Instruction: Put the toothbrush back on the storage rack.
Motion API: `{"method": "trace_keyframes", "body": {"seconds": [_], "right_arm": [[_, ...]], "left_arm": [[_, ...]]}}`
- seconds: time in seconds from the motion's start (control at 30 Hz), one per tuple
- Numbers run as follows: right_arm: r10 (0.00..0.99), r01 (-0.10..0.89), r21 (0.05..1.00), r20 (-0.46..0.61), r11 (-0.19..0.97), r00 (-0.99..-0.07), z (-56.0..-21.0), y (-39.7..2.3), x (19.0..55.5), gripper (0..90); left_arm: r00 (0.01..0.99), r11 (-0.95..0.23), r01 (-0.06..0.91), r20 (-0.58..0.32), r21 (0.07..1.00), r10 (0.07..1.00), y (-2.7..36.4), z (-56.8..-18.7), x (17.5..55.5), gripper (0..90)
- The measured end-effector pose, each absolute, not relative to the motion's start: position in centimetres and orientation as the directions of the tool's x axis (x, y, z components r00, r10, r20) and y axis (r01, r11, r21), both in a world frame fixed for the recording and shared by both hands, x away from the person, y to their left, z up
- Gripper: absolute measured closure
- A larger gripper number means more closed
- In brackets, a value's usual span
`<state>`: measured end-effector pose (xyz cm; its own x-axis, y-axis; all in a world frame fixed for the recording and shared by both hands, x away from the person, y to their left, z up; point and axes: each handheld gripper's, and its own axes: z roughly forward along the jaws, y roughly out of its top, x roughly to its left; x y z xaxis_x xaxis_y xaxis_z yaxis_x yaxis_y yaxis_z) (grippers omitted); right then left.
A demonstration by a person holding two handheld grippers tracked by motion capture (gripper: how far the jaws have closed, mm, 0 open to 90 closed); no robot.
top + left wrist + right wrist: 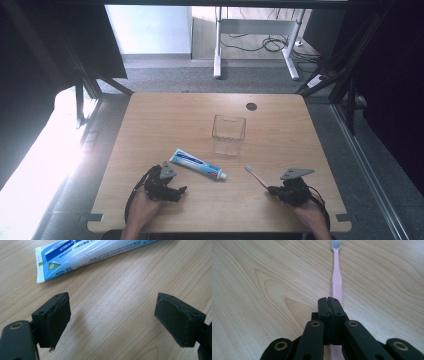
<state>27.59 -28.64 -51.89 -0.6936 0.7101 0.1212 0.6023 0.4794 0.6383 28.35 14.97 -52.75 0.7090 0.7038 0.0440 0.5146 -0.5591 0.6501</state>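
Left claw: your left claw (181,190) sits low over the counter (165,115) near its front edge, jaws spread wide with bare wood between the pads (58,320); it grips nothing.
Right claw: your right claw (329,301) has its jaws pressed flat together. In the right gripper view the closed tips sit over the brush handle, and the pink handle shows again below them. Whether the pads pinch the handle or just rest on top of it, you cannot tell from here.
Brush: the pink brush (336,277) lies flat on the counter, pale head pointing away from your right claw, toward the box. In the high view it runs diagonally up-left from the right claw (271,190).
Tube: the blue-and-white tube (197,164) lies flat just beyond your left claw, cap end toward the brush head, near it but not touching. Its crimped end (40,265) shows close ahead of the left jaws.
Box: a clear box (228,129) stands upright behind the tube and brush, apart from both.
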Motion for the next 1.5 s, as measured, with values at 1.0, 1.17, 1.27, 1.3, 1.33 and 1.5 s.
{"method": "trace_keyframes", "body": {"seconds": [1.0,1.17,1.27,1.3,1.33,1.5], "right_arm": [[0.721,0.609,0.580,0.053,0.541,-0.690,-50.1,-28.3,28.2,71.5],[0.714,0.617,0.524,0.024,0.588,-0.700,-49.9,-27.9,28.8,71.5],[0.712,0.624,0.487,0.008,0.611,-0.702,-49.7,-27.6,29.2,71.5],[0.712,0.624,0.487,0.008,0.611,-0.702,-49.7,-27.6,29.2,71.5],[0.707,0.623,0.469,-0.005,0.626,-0.707,-49.6,-27.4,29.4,71.5],[0.691,0.625,0.404,-0.024,0.668,-0.723,-49.3,-26.6,30.0,71.6]], "left_arm": [[0.713,-0.569,0.509,0.054,0.646,0.699,14.9,-52.8,28.3,14.0],[0.712,-0.569,0.510,0.054,0.645,0.700,14.9,-52.8,28.3,14.0],[0.713,-0.571,0.512,0.054,0.642,0.699,14.8,-52.8,28.3,14.0],[0.713,-0.571,0.512,0.054,0.642,0.699,14.8,-52.8,28.3,14.0],[0.714,-0.572,0.511,0.055,0.641,0.698,14.8,-52.9,28.3,14.0],[0.715,-0.574,0.508,0.058,0.641,0.697,14.8,-52.9,28.3,14.0]]}}
